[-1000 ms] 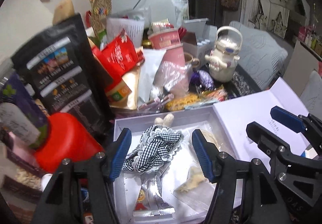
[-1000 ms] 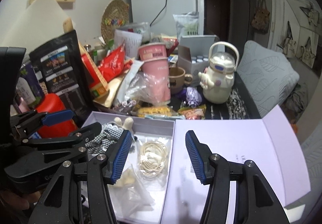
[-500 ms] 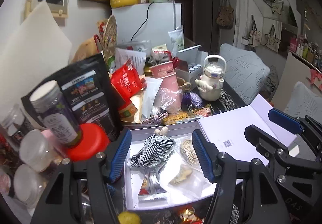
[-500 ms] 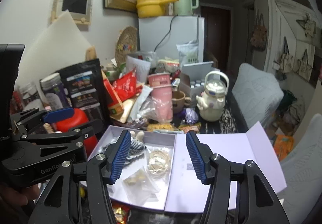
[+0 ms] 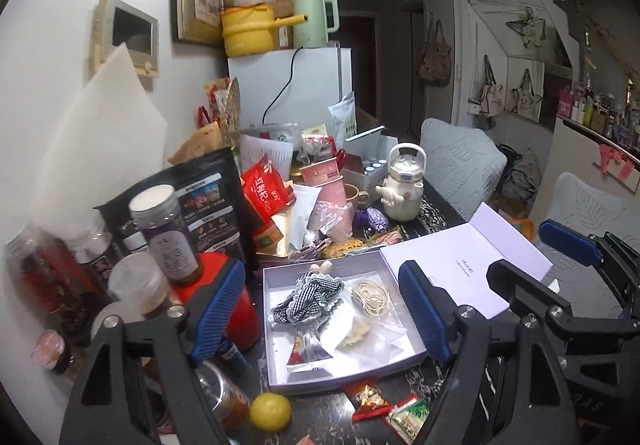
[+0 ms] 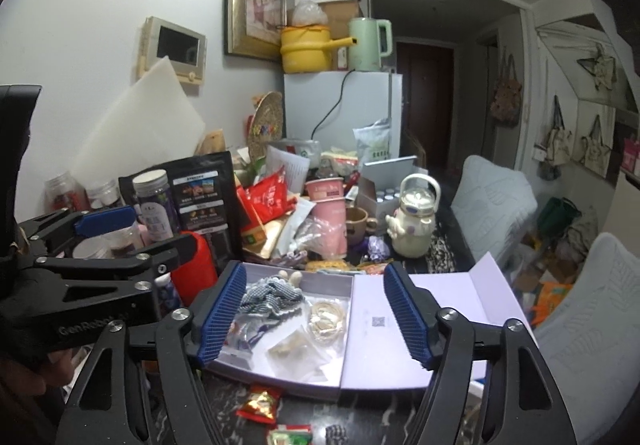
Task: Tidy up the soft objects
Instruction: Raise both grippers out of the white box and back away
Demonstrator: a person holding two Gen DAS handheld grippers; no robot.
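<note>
An open pale lilac box (image 5: 269, 329) lies on the dark table, its lid (image 5: 464, 269) folded out to the right. Inside lie a black-and-white checked frilled cloth (image 5: 310, 295), a coil of cream bands (image 5: 372, 295) and clear bags. My left gripper (image 5: 320, 267) hovers above and short of the box, its jaws opening with nothing between them. My right gripper (image 6: 315, 270) hovers beside it over the box (image 6: 280, 379) and lid (image 6: 440, 309), its jaws also opening and empty. The cloth (image 6: 268, 297) and coil (image 6: 326, 319) show between its fingers, far below.
A red canister (image 5: 244, 317), jars (image 5: 166, 233) and a black pouch (image 5: 208, 205) crowd the left. Behind the box stand a pink cup (image 5: 328, 185) and a white kettle-shaped bottle (image 5: 404, 189). A lemon (image 5: 271, 411) and snack packets (image 5: 370, 399) lie in front. Grey chairs stand right.
Both grippers have risen and drawn back from the box, which now looks smaller and lower. Both pairs of jaws stand wider apart. The box's contents have not moved.
</note>
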